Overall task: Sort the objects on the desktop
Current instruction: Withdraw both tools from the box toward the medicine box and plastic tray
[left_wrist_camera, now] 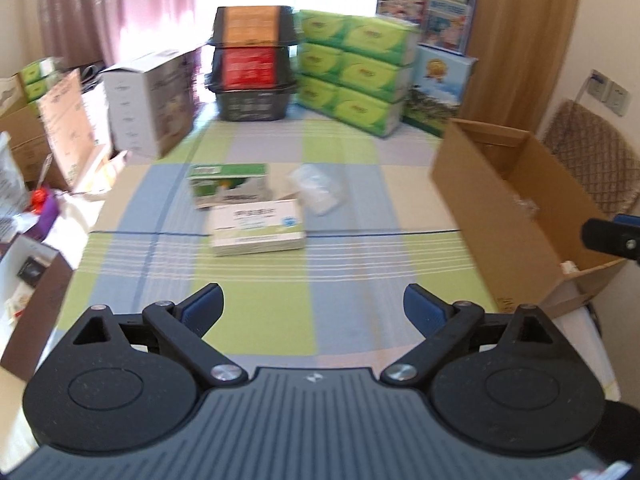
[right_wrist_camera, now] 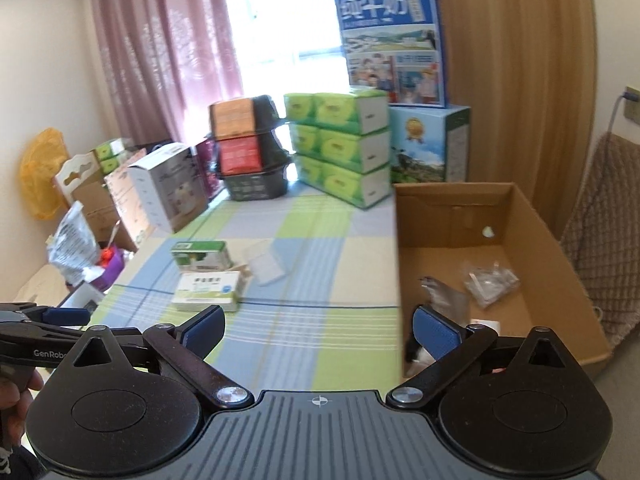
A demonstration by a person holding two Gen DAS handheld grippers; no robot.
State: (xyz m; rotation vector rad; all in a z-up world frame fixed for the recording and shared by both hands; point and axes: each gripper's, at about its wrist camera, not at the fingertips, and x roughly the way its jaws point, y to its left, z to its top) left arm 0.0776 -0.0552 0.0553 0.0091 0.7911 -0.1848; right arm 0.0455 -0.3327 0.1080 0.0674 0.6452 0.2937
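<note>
On the checked tablecloth (left_wrist_camera: 340,264) lie a white and green medicine box (left_wrist_camera: 256,228) (right_wrist_camera: 210,290), a green box (left_wrist_camera: 230,184) (right_wrist_camera: 200,255) just behind it, and a clear plastic bag (left_wrist_camera: 318,188) (right_wrist_camera: 266,262) to their right. My left gripper (left_wrist_camera: 312,308) hovers open over the cloth, well short of the boxes, nothing between its fingers. My right gripper (right_wrist_camera: 318,330) is open too, empty, held at the near left edge of the cardboard box (right_wrist_camera: 520,216) (left_wrist_camera: 516,216). That box holds a clear bag (right_wrist_camera: 490,280) and small items.
Stacked green tissue packs (left_wrist_camera: 356,76) (right_wrist_camera: 340,148), black baskets (left_wrist_camera: 252,64) (right_wrist_camera: 252,148), milk cartons (right_wrist_camera: 394,44) and a white carton (left_wrist_camera: 150,100) line the table's far end. Clutter crowds the left edge (left_wrist_camera: 36,208). A quilted chair (right_wrist_camera: 608,248) stands right of the cardboard box.
</note>
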